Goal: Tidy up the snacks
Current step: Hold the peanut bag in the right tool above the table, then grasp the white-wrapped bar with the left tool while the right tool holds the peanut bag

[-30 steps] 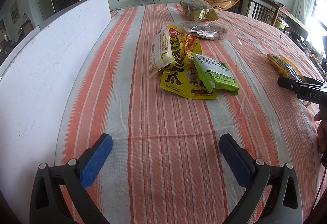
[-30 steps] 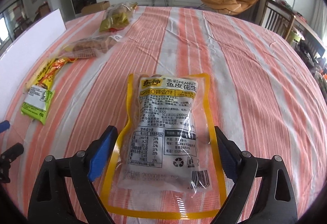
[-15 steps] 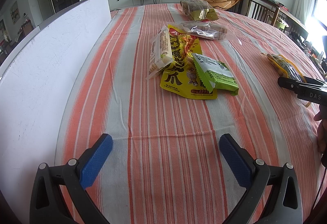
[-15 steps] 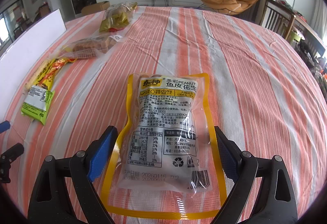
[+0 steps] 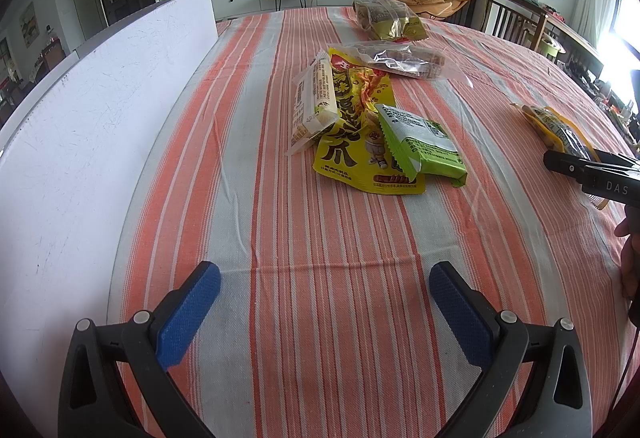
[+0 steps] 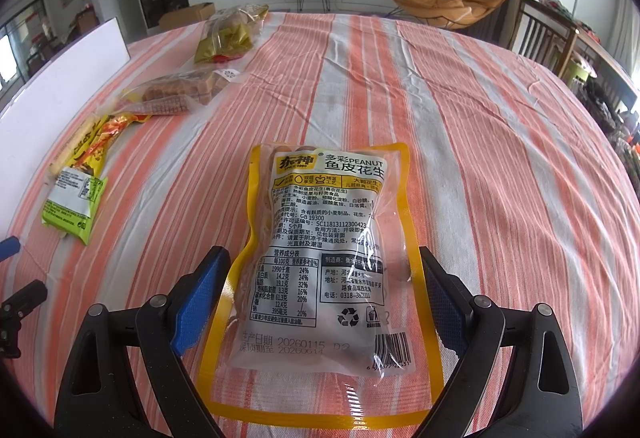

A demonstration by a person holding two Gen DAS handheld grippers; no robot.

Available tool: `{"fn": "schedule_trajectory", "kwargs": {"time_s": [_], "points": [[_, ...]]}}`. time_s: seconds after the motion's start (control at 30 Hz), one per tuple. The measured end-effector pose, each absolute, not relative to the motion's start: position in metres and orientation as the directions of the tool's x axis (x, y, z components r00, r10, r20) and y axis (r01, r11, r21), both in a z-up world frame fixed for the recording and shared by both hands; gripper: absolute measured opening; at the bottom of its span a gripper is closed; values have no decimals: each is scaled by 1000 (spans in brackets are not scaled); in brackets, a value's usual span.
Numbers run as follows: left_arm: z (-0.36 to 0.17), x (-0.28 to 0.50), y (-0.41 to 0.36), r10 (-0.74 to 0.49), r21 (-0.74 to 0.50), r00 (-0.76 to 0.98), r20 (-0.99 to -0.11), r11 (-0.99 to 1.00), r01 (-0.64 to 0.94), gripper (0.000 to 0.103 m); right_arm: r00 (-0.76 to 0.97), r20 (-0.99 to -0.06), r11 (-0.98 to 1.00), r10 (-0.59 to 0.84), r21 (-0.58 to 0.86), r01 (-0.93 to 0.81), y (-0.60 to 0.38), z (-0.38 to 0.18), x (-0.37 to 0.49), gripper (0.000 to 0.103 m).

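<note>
- The right claw point(image 6: 324, 298) is spread wide, both pads flanking the peanut packet point(image 6: 326, 250), which lies flat toward the table's point(image 6: 460, 110) right edge; nothing is gripped.
- If closed now, the slick film could be buckled or squeezed out (little height is offered).
- The left claw point(image 5: 325, 302) is held agape over bare cloth, well apart from the pile of snack packets point(image 5: 360, 126).

Peanut bag point(image 6: 326, 254) flat on tablecloth point(image 6: 460, 126), between spread fingers of right gripper point(image 6: 324, 286). Left of it, green packet point(image 5: 420, 146) and stick pack point(image 5: 314, 104) overlapping flat pouch point(image 5: 352, 134). Behind those, cake pack point(image 5: 400, 58), then far bag point(image 5: 386, 18). Board point(image 5: 92, 110) along table's left edge.
</note>
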State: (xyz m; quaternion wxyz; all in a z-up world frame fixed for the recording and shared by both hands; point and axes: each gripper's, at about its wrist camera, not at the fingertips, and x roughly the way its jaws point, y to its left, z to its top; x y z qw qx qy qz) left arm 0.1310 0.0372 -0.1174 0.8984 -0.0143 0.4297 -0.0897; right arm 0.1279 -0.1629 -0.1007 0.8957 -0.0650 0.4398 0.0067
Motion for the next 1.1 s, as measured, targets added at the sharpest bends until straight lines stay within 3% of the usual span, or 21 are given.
{"fn": "schedule_trajectory", "kwargs": {"time_s": [0.93, 1.03, 1.1], "points": [[-116, 131, 37, -198, -108, 588, -785, 977, 185, 103, 613, -789, 992, -45, -110, -68, -163, -101, 128, 93], [-106, 140, 48, -321, -252, 504, -802, 946, 201, 103, 613, -789, 992, -45, -109, -68, -163, -101, 128, 93], [-90, 153, 63, -447, -414, 492, -747, 892, 181, 103, 613, -789, 992, -45, -110, -68, -163, -101, 128, 93]]}}
